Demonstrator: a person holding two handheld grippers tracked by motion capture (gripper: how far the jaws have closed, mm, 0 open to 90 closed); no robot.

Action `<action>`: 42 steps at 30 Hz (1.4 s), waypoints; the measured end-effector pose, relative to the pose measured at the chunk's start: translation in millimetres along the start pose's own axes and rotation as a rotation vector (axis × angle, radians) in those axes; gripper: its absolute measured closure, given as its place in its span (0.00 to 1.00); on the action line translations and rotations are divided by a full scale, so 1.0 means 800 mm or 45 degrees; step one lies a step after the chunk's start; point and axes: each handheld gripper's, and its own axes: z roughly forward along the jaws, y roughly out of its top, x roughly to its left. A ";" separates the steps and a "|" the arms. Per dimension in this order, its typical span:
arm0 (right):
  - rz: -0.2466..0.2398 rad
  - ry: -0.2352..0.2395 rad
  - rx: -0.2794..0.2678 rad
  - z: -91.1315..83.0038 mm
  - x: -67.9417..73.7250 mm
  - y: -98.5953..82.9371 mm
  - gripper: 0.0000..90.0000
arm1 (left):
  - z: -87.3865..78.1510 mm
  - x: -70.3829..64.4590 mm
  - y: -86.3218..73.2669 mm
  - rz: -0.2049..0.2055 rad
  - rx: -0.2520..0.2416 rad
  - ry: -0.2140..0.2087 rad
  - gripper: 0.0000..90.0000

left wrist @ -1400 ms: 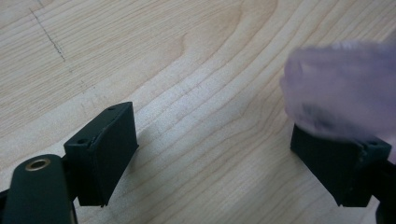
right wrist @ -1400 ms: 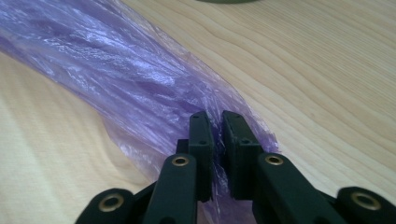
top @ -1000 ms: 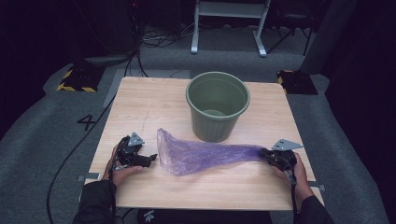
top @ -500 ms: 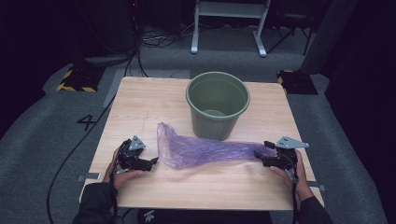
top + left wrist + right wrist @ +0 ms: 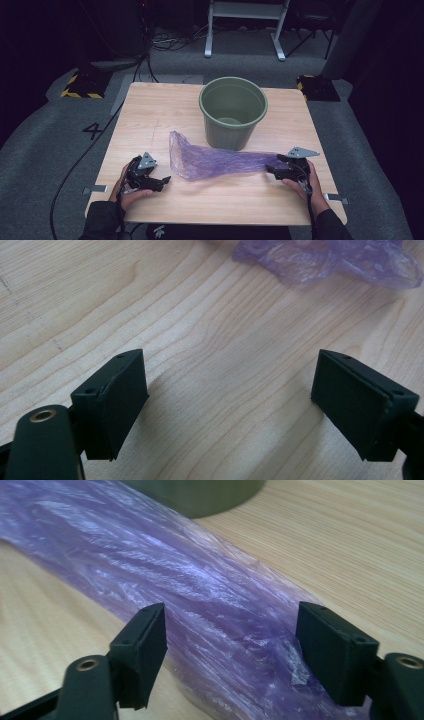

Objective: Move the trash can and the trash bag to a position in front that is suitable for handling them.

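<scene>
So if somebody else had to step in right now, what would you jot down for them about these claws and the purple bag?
Left claw: open, over bare wood, short of the purple bag.
Right claw: open, jaws either side of the bag's narrow end, not clamped.
The bag lies flat on the table, in front of the green bucket.
Done: nothing in the bucket yet.
Left: probably grip the bag and fit it into the bucket.

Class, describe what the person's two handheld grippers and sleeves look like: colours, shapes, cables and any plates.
Both the left gripper and the right gripper are black handheld tools, each topped with a grey three-cornered plate. In the gripper views their jaws are flat, black rectangular blocks with small screw holes, pivoting on arms with brass-coloured rivets. A thin black cable trails from each along the forearm. The person wears dark sleeves.
</scene>
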 end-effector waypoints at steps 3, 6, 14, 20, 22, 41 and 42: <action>0.019 0.003 0.001 0.003 -0.005 -0.002 0.42 | 0.001 -0.003 0.001 0.004 -0.004 -0.005 0.16; 0.003 -0.005 0.005 0.003 -0.004 -0.002 0.51 | 0.002 -0.006 0.002 0.007 -0.001 -0.017 0.16; -0.030 -0.018 0.023 0.005 -0.001 -0.001 0.71 | 0.003 -0.009 0.002 0.022 -0.001 -0.028 0.16; -0.052 -0.022 0.025 0.010 0.003 0.002 0.71 | -0.002 -0.010 -0.001 0.024 0.004 -0.034 0.17; -0.056 -0.021 0.026 0.012 0.005 0.004 0.72 | -0.005 -0.012 0.000 0.042 0.003 -0.028 0.18; -0.082 -0.011 0.050 0.026 0.024 0.017 0.71 | -0.046 -0.055 0.046 0.197 -0.223 -0.049 0.18; -0.085 -0.012 0.053 0.027 0.025 0.018 0.71 | -0.049 -0.055 0.048 0.198 -0.236 -0.053 0.18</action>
